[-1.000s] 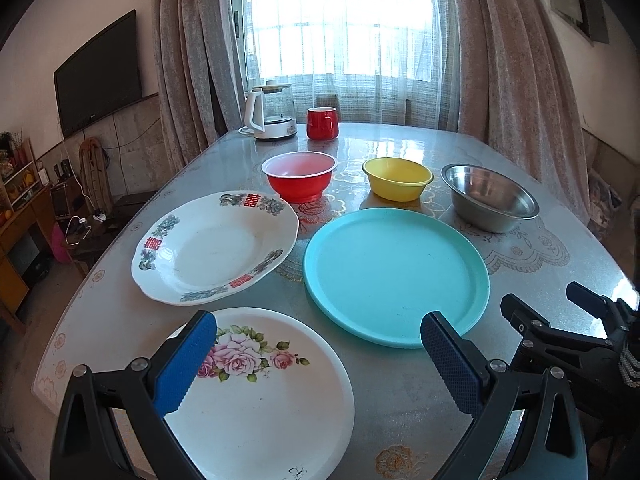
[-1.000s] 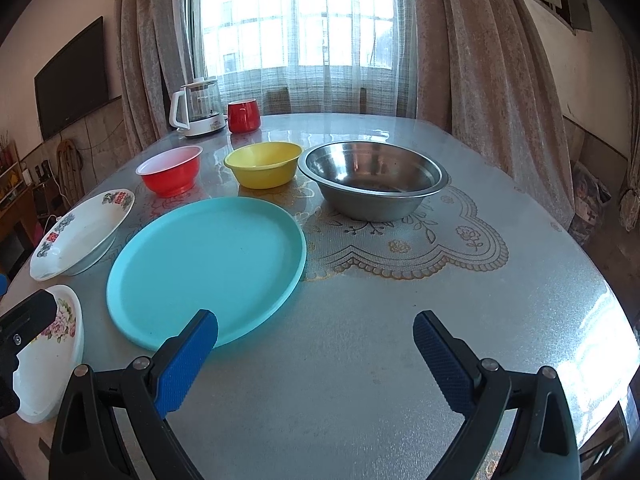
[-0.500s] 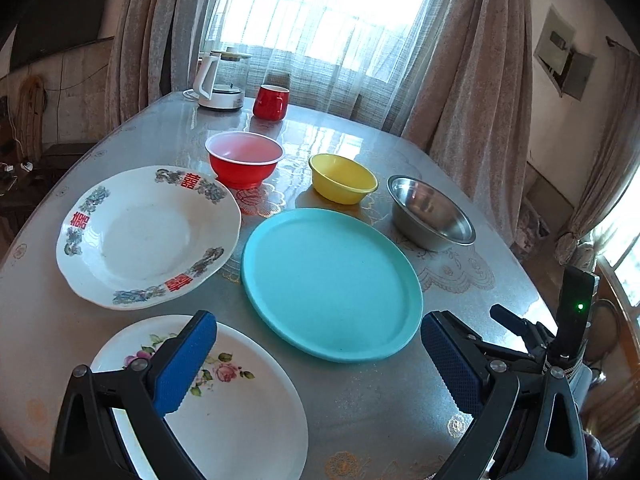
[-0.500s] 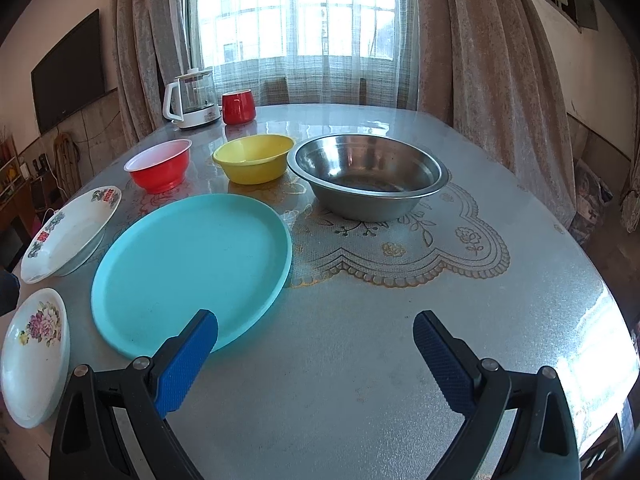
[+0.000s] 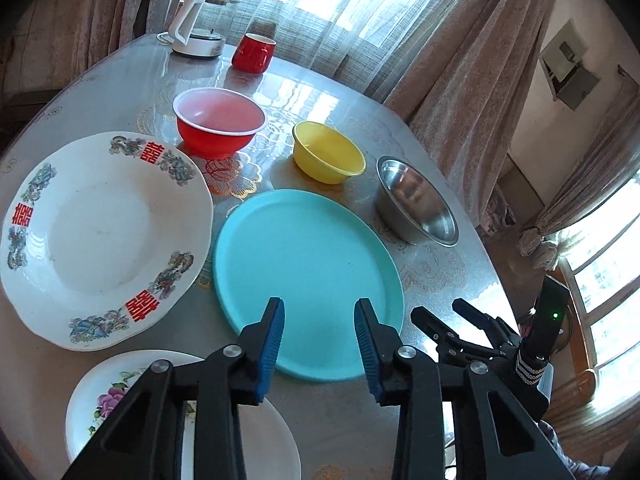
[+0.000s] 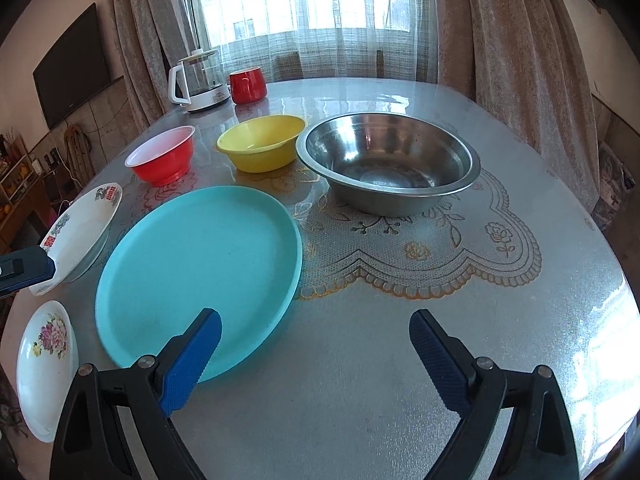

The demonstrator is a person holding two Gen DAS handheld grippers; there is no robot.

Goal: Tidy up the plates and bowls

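Narrowing left gripper (image 5: pixel 319 316) jaws, nothing between, above blue plate (image 5: pixel 308 276); right gripper (image 6: pixel 315 342) wide; light, stiff, likely slippery — pinching near rim.

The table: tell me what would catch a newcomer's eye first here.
The big turquoise plate lies at the middle of the table, nearest both grippers. Behind it runs a row of three bowls: red bowl, yellow bowl, and the large steel bowl to the right. Two white plates lie left of the turquoise one: a large plate with red characters and, nearer, a rose-patterned plate.
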